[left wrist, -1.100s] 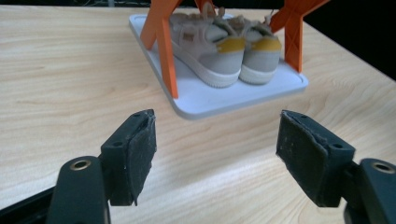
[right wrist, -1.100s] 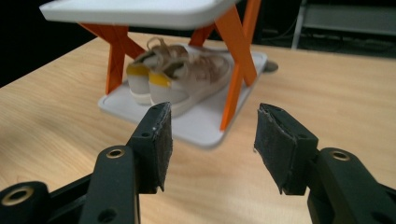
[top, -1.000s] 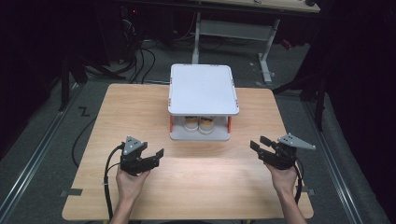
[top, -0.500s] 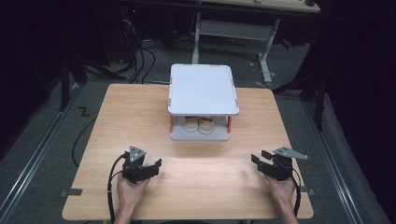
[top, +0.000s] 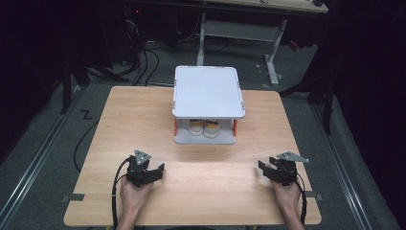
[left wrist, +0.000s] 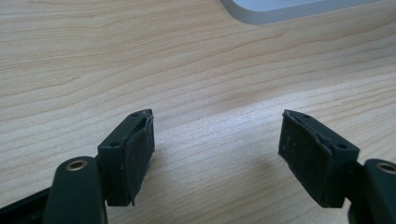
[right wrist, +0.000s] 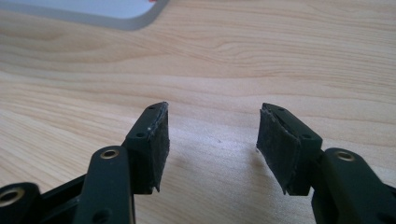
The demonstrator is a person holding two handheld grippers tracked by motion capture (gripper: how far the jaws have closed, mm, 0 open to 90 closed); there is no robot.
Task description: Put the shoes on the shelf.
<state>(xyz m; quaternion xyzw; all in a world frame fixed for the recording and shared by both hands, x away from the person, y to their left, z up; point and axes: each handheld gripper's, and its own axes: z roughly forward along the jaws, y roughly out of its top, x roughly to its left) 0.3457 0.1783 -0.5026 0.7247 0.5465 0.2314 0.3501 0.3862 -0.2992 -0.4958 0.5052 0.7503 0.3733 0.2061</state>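
Left gripper (top: 152,171) low over the wooden table (top: 143,120) at about 7 o'clock; jaws spread apart, bare wood between the pads (left wrist: 140,154), nothing grasped. White two-tier rack (top: 208,91) stands at 12 o'clock on the table's far half, well apart from both grippers; two pale, orange-edged items (top: 203,127) sit side by side on its lower shelf. Right gripper (top: 272,170) low at about 5 o'clock; jaws have just been opening, released, nothing between them.
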